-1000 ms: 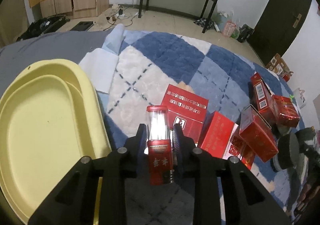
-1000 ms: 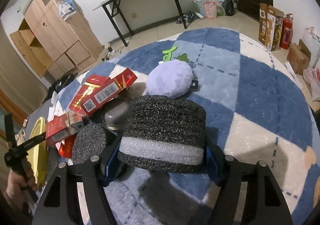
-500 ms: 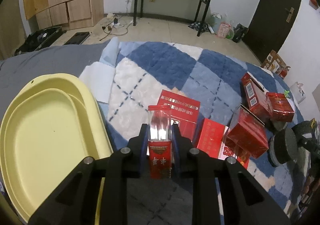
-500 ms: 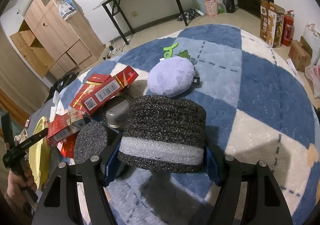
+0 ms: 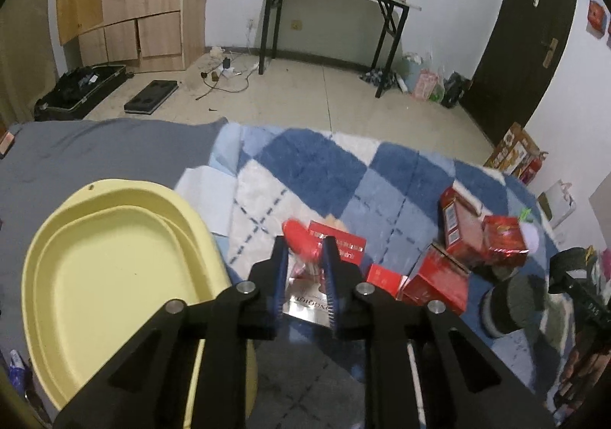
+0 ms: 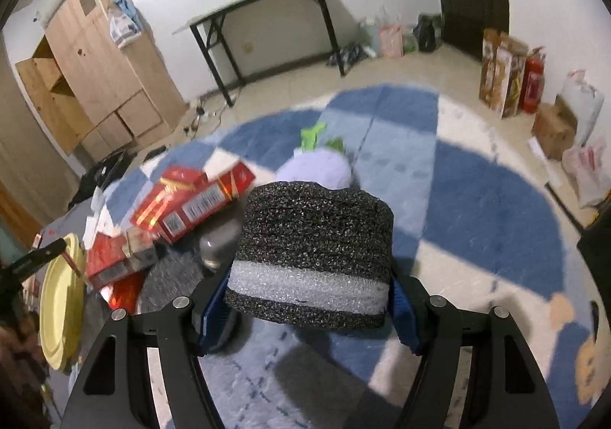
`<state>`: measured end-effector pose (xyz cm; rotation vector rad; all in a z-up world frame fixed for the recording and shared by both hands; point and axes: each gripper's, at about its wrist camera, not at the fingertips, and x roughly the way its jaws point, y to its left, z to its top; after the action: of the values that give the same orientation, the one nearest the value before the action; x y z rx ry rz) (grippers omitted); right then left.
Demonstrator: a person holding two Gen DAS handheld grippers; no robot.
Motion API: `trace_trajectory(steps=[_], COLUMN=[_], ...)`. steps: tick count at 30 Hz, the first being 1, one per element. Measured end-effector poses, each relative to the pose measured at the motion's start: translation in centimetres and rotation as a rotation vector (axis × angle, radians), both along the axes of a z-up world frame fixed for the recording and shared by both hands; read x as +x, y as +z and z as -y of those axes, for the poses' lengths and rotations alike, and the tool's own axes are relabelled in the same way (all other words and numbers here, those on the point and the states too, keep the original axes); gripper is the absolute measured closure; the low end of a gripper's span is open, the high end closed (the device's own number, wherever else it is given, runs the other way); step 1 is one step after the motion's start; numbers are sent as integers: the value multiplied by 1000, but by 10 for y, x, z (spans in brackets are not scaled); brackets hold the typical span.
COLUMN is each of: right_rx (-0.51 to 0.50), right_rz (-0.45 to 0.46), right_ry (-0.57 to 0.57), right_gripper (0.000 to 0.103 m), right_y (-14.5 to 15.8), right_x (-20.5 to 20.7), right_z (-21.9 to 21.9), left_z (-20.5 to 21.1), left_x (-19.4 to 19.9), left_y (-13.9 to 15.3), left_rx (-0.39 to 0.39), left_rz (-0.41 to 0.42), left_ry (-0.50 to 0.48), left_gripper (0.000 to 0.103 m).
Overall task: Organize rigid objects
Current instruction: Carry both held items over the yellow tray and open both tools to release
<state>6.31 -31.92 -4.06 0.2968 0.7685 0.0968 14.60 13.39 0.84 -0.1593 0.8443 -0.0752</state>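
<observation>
My left gripper (image 5: 305,268) is shut on a small red-capped clear canister (image 5: 303,249), tilted back and held above the rug, just right of the yellow tray (image 5: 110,268). Several red boxes (image 5: 466,234) lie on the blue-and-white rug to the right. My right gripper (image 6: 305,299) is shut on a black foam roll with a white band (image 6: 315,257), lifted above the rug. The red boxes (image 6: 191,200) and the yellow tray (image 6: 61,299) also show at the left of the right wrist view.
A second dark foam roll (image 5: 511,303) lies right of the boxes. A purple plush (image 6: 317,169) and a grey jar (image 6: 217,245) sit behind the held roll. A grey blanket (image 5: 95,150) lies beyond the tray. A black desk (image 5: 336,16) stands by the wall.
My left gripper has risen and tipped up, tilting the canister back; the view now looks further across the room. My right gripper has lifted the foam roll slightly, with motion blur.
</observation>
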Motion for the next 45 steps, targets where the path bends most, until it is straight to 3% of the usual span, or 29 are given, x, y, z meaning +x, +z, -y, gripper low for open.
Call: trace_trajectory(steps=[1, 4, 10, 12, 15, 19, 23, 25, 28, 31, 34, 36, 39, 45], right_rx=[-4, 13, 49, 34, 9, 5, 8, 2, 19, 7, -50, -95, -163, -266], right_rz=[16, 44, 38, 37, 81, 150, 208, 223, 218, 179, 136, 94, 44, 16], right_ry=[1, 14, -8, 0, 42, 137, 286, 389, 503, 597, 704, 772, 824, 868], right_gripper=[33, 33, 33, 33, 33, 33, 33, 33, 33, 33, 33, 33, 33, 33], right_y=[5, 14, 14, 16, 32, 59, 97, 115, 129, 122, 96, 69, 38, 15], right_x=[-3, -13, -29, -33, -41, -54, -69, -72, -67, -57, -53, -52, -44, -22], right_z=[-2, -7, -6, -8, -17, -44, -94, -131, -187, -255, -323, -362, -400, -451], left_z=[-5, -17, -24, -28, -34, -54, -88, -108, -141, -155, -161, -169, -178, -190], left_x=[-4, -15, -30, -35, -45, -64, -80, -84, -85, -77, -74, -76, -79, -79], left_y=[5, 12, -5, 5, 37, 64, 70, 64, 43, 19, -8, -22, -36, -53], left_rx=[-5, -11, -46, -73, -14, 71, 92, 77, -14, -22, 14, -8, 3, -49], left_rz=[-2, -1, -44, -33, 16, 63, 65, 58, 9, -68, -146, -189, -223, -254], left_ry=[9, 18, 29, 41, 31, 35, 73, 111, 190, 216, 209, 212, 219, 229], left_gripper=[92, 92, 92, 92, 92, 92, 92, 92, 92, 92, 92, 92, 92, 92])
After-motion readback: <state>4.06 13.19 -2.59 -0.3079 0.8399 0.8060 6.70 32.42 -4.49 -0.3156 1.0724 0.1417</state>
